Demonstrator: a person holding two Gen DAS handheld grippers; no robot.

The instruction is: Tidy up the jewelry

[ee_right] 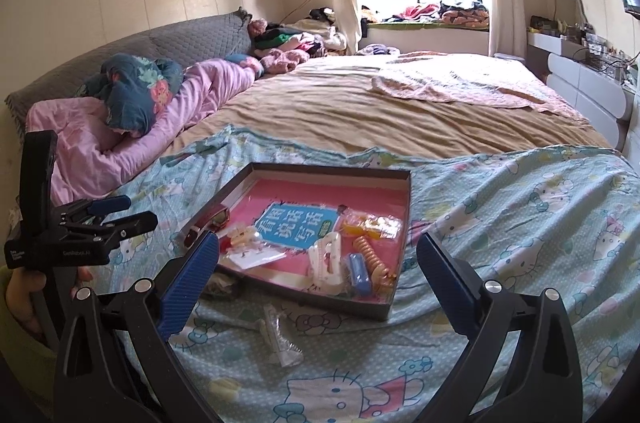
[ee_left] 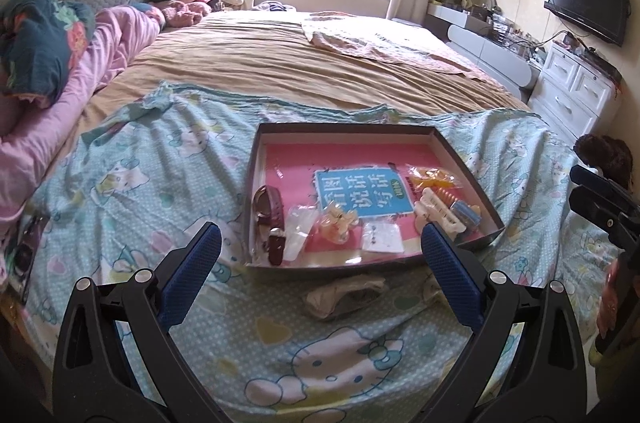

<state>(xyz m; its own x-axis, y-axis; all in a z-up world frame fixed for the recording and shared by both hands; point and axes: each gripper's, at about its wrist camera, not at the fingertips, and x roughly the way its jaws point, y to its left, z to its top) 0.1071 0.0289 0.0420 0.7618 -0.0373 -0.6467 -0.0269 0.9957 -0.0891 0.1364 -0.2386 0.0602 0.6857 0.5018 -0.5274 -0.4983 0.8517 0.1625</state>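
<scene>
Both grippers hover above the bed with nothing held: the left gripper (ee_left: pixel 320 255) has its blue ribbed fingers (ee_left: pixel 192 271) spread wide, and the right gripper (ee_right: pixel 318 275) is spread wide in the same way. The jewelry lies mostly inside a shallow cardboard tray (ee_left: pixel 348 130) with dark walls, which rests on the cartoon-cat sheet (ee_left: pixel 280 343) near the front edge of the bed. Inside it I see a maroon leather watch strap (ee_left: pixel 270 215), small clear plastic bags, a white hair claw clip (ee_right: pixel 328 259), a coiled orange hair tie (ee_right: pixel 370 255) and a small blue box-like piece (ee_right: pixel 358 273), all on a pink booklet. Two things are still outside the tray: a crumpled clear sachet (ee_right: pixel 278 337) on the sheet just in front of it, and a wrinkled greyish pouch (ee_left: pixel 344 293) touching the front wall. I judge the step in hand is to collect these. The sachet is thin, slippery film on soft cloth, so the fingers should come down straight on its stiffer middle and close slowly, otherwise they may catch the sheet too. The tray is light and sits on a yielding mattress; pressing its rim may tip it.
</scene>
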